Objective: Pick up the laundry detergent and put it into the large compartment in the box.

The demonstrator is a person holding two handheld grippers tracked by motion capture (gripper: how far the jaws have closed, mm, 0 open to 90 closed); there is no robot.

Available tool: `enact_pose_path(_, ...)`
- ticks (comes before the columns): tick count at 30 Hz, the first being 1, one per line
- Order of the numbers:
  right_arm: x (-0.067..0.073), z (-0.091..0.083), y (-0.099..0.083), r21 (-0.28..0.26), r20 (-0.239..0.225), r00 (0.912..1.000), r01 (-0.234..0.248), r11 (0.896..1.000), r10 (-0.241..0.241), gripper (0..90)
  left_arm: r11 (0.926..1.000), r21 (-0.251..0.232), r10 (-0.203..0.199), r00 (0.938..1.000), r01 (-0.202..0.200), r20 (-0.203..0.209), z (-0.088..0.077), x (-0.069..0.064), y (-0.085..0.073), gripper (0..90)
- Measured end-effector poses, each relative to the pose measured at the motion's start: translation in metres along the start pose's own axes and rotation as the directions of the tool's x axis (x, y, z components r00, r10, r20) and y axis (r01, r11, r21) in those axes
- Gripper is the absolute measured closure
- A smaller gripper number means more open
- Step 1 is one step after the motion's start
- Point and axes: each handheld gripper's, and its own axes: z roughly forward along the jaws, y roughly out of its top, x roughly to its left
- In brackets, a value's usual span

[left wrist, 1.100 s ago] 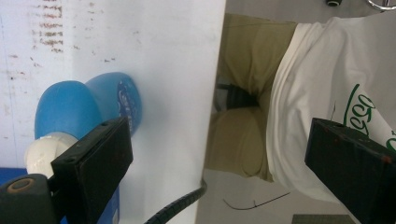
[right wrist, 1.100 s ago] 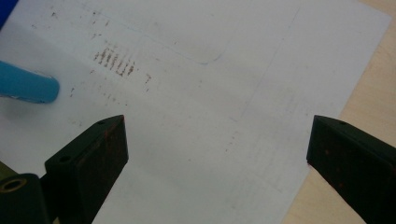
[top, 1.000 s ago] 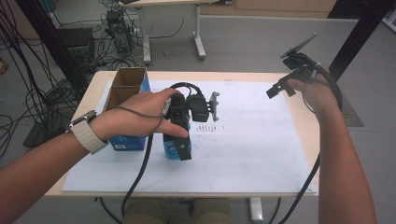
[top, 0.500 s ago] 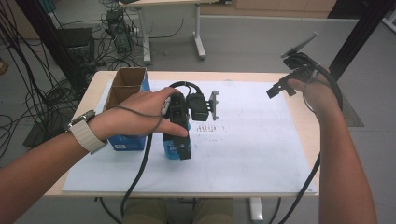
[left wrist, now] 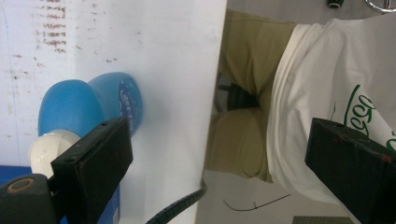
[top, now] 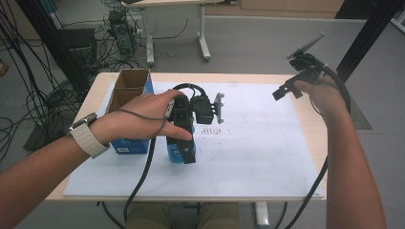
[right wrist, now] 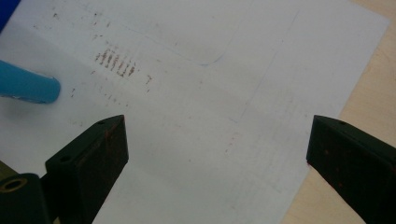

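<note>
A blue bottle (top: 175, 151) with a white cap (left wrist: 50, 147) rests on the white paper sheet (top: 258, 143) near the table's middle. In the left gripper view the bottle (left wrist: 88, 105) lies just outside one jaw, not between the two. My left gripper (top: 185, 151) hangs over it, pointing back toward the person, and its jaws (left wrist: 219, 149) stand wide apart and empty. My right gripper (top: 288, 90) is held high above the table's right edge, open and empty (right wrist: 217, 140); the bottle's blue end (right wrist: 28, 86) shows far to its left.
An open blue carton with a cardboard inside (top: 128, 90) stands at the sheet's left edge, close behind my left hand. The wooden table edge (right wrist: 369, 70) runs along the paper's right side. Cables and a desk frame (top: 203, 43) lie on the floor beyond.
</note>
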Motion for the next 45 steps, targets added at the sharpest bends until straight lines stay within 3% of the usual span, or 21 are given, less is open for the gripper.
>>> enact_pose_path(30, -0.001, -0.002, -0.003, 0.003, 0.000, 1.0000, -0.004, 1.000, 0.004, 5.7, 0.9998, -0.014, 0.014, 0.9997, -0.015, -0.018, -0.013, -0.001, -0.004, 7.5)
enact_pose_path(45, -0.004, 0.000, -0.006, 0.010, 0.000, 0.9999, -0.013, 1.000, 0.013, 5.7, 0.9988, -0.049, -0.011, 0.9995, 0.009, -0.029, -0.026, 0.016, -0.014, 7.3)
